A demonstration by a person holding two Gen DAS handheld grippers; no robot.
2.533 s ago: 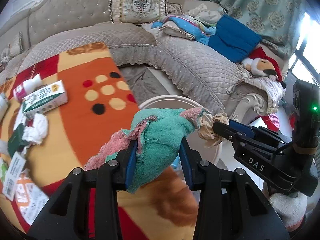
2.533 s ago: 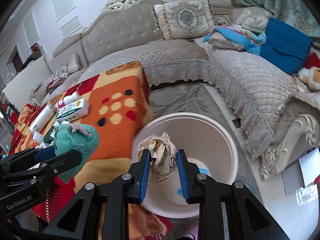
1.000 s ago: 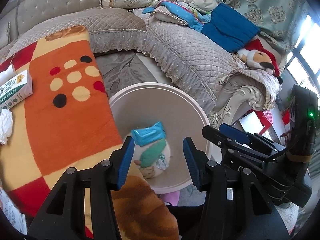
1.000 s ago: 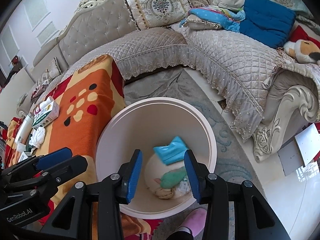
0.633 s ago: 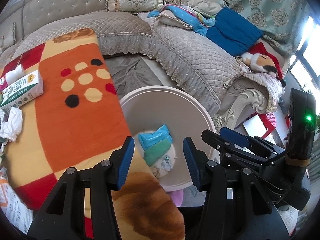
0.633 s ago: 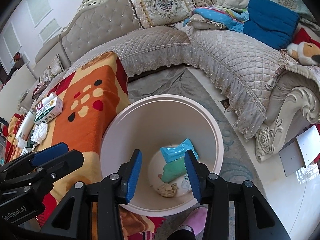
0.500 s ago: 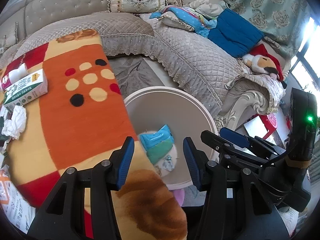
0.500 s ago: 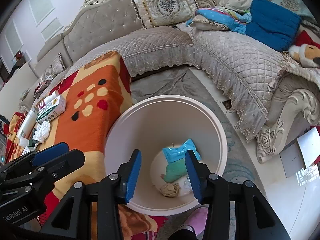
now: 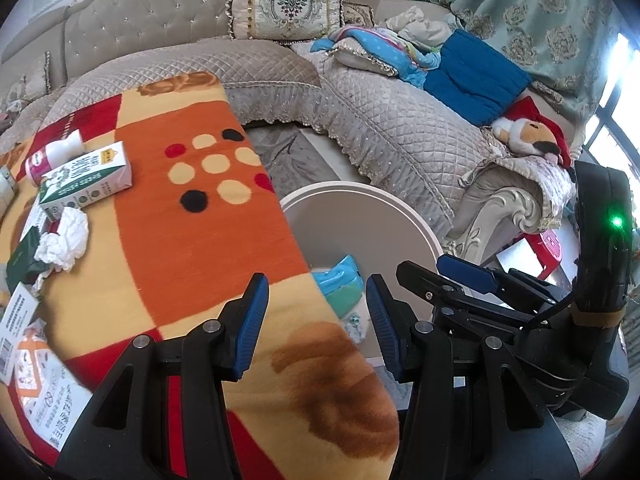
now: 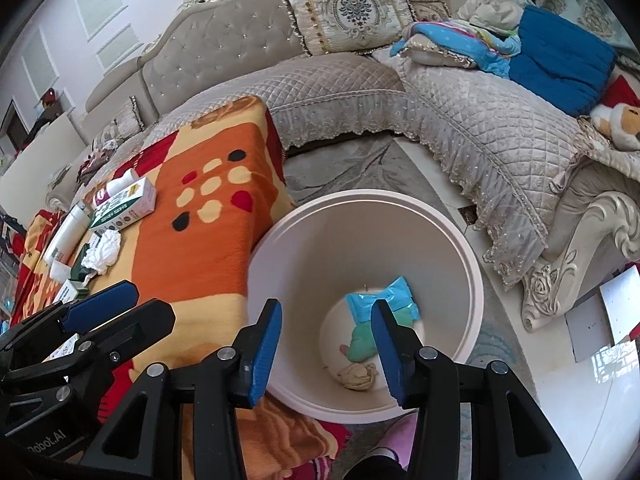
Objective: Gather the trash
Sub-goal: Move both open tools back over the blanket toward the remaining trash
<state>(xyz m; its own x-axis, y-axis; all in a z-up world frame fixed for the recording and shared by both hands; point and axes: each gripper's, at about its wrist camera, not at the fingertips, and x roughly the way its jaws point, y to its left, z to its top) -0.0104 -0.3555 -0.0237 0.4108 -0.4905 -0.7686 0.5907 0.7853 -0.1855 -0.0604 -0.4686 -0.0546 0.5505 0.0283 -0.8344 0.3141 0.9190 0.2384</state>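
Note:
A white round bin stands on the floor beside the blanket-covered table; it also shows in the left wrist view. Inside lie a blue packet, a teal cloth and a crumpled beige paper. My right gripper is open and empty above the bin. My left gripper is open and empty over the table's edge. On the table lie a crumpled white tissue, a green-and-white carton, a small white bottle and printed papers.
An orange, red and yellow blanket covers the table. A grey quilted sofa curves behind the bin, with a patterned pillow, blue cushion and a plush toy. A pink slipper shows below the bin.
Both grippers let go of their loads, the teal cloth and the beige paper, which now lie in the bin. Since then the left gripper has drifted back over the table's edge.

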